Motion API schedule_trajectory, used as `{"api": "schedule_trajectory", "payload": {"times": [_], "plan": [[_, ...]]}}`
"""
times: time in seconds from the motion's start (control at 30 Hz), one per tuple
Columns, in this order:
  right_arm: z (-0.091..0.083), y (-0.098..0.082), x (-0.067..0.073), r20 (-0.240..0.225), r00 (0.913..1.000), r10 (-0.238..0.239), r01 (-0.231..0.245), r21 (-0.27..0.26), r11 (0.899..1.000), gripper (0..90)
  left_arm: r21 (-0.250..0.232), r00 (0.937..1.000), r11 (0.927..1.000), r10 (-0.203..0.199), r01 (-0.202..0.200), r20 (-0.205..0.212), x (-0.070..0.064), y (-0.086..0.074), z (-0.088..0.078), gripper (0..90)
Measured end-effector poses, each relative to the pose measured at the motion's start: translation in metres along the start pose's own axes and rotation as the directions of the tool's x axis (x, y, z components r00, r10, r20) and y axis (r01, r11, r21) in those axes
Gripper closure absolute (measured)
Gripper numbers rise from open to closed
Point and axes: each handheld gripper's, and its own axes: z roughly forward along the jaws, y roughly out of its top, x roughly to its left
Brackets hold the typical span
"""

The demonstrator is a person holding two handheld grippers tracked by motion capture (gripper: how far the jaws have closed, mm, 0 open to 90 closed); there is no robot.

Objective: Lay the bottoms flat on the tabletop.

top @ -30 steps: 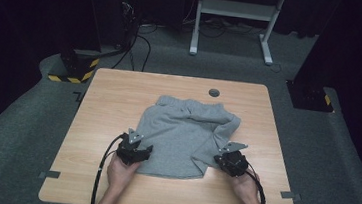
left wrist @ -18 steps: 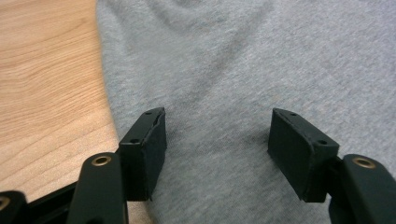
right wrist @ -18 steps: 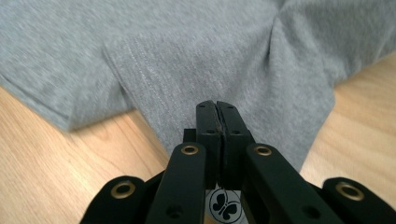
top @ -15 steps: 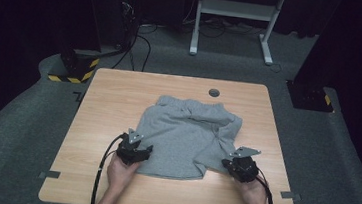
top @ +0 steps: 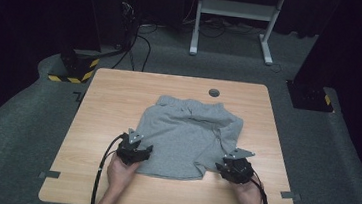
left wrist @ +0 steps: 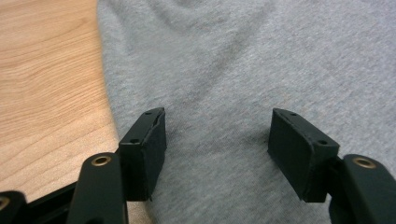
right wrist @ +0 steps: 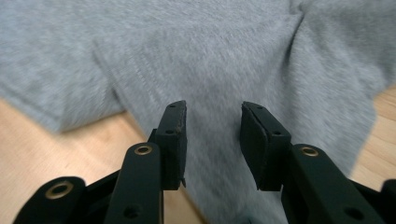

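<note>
Right gripper [top: 231, 163] jaws just opening, standing apart over grey garment [top: 188, 135] flap, pinching nothing. Left gripper [top: 136, 150] spread, resting over near-left hem. Garment lying ahead of both on worktop [top: 108, 105], long axis running between grippers; both sitting equally near.

Wooden table [top: 119, 101] — grey garment [top: 186, 132] spread, crumpled

Finding no readable text, label, brand, number or sign anywhere; seeing only yellow-and-black hazard striping [top: 74, 70] running along a dark base on the floor past the table's far left corner.
</note>
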Motion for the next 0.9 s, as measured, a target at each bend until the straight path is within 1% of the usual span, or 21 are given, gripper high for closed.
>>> {"api": "schedule_trajectory", "payload": {"times": [0.03, 0.07, 0.1, 0.17, 0.2, 0.27, 0.3, 0.37, 0.43, 0.53, 0.57, 0.6, 0.63, 0.7, 0.73, 0.77, 0.8, 0.83, 0.9], "plan": [[0.000, 0.000, 0.000, 0.000, 1.0000, 0.000, 0.000, 0.000, 1.000, 62.0, 0.000, 1.0000, 1.0000, 0.000, 0.000, 0.000, 0.000, 0.000, 0.000, 37.0], [0.006, 0.000, -0.002, -0.022, 0.9995, 0.022, -0.022, -0.001, 1.000, 70.7, 0.000, 1.0000, 1.0000, -0.003, 0.003, 0.000, 0.000, 0.000, 0.000, 37.0], [0.007, 0.000, -0.003, -0.033, 0.9992, 0.024, -0.024, -0.006, 1.000, 75.9, 0.000, 1.0000, 1.0000, -0.003, 0.003, 0.000, 0.000, 0.000, 0.000, 37.0], [0.007, 0.000, -0.002, -0.031, 0.9995, 0.004, -0.004, -0.006, 1.000, 85.0, -0.001, 1.0000, 1.0000, -0.001, 0.001, -0.002, 0.000, 0.000, 0.000, 36.9], [0.006, 0.000, -0.001, -0.032, 0.9995, -0.006, 0.006, -0.003, 1.000, 86.4, -0.001, 1.0000, 1.0000, -0.002, 0.002, -0.002, 0.000, 0.000, 0.000, 36.9], [0.002, -0.002, 0.001, -0.035, 0.9991, -0.025, 0.025, 0.009, 1.000, 87.7, -0.001, 1.0000, 1.0000, -0.002, 0.002, -0.002, 0.000, 0.000, 0.000, 36.9], [0.002, -0.002, 0.001, -0.035, 0.9991, -0.025, 0.025, 0.009, 1.000, 87.7, -0.001, 1.0000, 1.0000, -0.002, 0.002, -0.002, 0.000, 0.000, 0.000, 36.9], [-0.005, -0.008, 0.001, -0.033, 0.9989, -0.034, 0.034, 0.009, 0.999, 88.1, -0.001, 1.0000, 1.0000, -0.001, 0.001, -0.003, 0.000, 0.000, 0.000, 37.0], [-0.013, -0.012, -0.002, -0.038, 0.9991, -0.017, 0.017, -0.010, 1.000, 88.0, -0.001, 1.0000, 1.0000, -0.002, 0.002, -0.004, 0.000, 0.000, 0.000, 37.1], [-0.028, -0.016, -0.009, -0.045, 0.9988, 0.020, -0.022, -0.044, 0.999, 87.9, -0.001, 1.0000, 1.0000, -0.005, 0.005, -0.005, 0.000, 0.000, 0.000, 37.2], [-0.028, -0.016, -0.009, -0.045, 0.9988, 0.020, -0.022, -0.044, 0.999, 87.9, -0.001, 1.0000, 1.0000, -0.005, 0.005, -0.005, 0.000, 0.000, 0.000, 37.2], [-0.032, -0.018, -0.011, -0.036, 0.9990, 0.026, -0.028, -0.050, 0.998, 87.8, -0.001, 1.0000, 1.0000, -0.005, 0.005, -0.006, 0.000, 0.000, 0.000, 37.2], [-0.039, -0.023, -0.015, -0.024, 0.9991, 0.035, -0.036, -0.046, 0.998, 87.8, -0.001, 1.0000, 1.0000, -0.004, 0.004, -0.008, 0.000, 0.000, 0.000, 37.2], [-0.042, -0.029, -0.018, -0.021, 0.9989, 0.041, -0.042, -0.032, 0.999, 87.7, -0.001, 1.0000, 1.0000, -0.004, 0.004, -0.008, 0.000, 0.000, 0.000, 37.3], [-0.042, -0.032, -0.019, -0.031, 0.9981, 0.052, -0.053, -0.024, 0.998, 87.7, 0.000, 1.0000, 1.0000, -0.004, 0.004, -0.009, 0.000, 0.000, 0.000, 37.3], [-0.042, -0.032, -0.019, -0.031, 0.9981, 0.052, -0.053, -0.024, 0.998, 87.7, 0.000, 1.0000, 1.0000, -0.004, 0.004, -0.009, 0.000, 0.000, 0.000, 37.3], [-0.042, -0.038, -0.020, -0.035, 0.9981, 0.050, -0.050, 0.002, 0.999, 87.6, 0.000, 1.0000, 1.0000, -0.002, 0.002, -0.010, 0.000, 0.000, 0.000, 37.3], [-0.042, -0.039, -0.020, -0.036, 0.9982, 0.048, -0.048, 0.012, 0.999, 87.3, 0.000, 1.0000, 1.0000, -0.002, 0.002, -0.010, 0.000, 0.000, 0.000, 37.3], [-0.041, -0.040, -0.020, -0.049, 0.9975, 0.051, -0.050, 0.019, 0.999, 85.9, -0.001, 0.9999, 1.0000, -0.004, 0.004, -0.010, 0.000, 0.000, 0.000, 37.3]]}}
